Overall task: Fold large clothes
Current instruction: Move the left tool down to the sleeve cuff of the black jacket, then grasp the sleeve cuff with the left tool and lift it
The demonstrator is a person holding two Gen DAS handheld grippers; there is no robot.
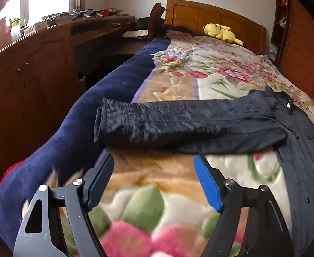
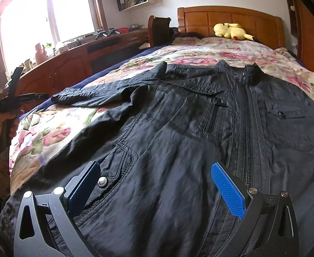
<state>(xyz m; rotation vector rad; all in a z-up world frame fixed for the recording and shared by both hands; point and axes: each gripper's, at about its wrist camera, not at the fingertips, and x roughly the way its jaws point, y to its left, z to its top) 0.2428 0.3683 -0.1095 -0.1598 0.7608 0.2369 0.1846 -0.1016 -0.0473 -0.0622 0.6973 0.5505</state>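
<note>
Left tool (image 1: 153, 167) gapes wide over the floral blanket (image 1: 227, 62) — holding nothing. Right tool (image 2: 155, 174), equally spread and empty, hovers above the black jacket (image 2: 178, 128), spread front-up on the bed — sleeve (image 1: 178, 120) toward 9 o'clock.

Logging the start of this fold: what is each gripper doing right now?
Left gripper: open, holding nothing, above the blanket near the jacket sleeve.
Right gripper: open, holding nothing, over the jacket front.
</note>
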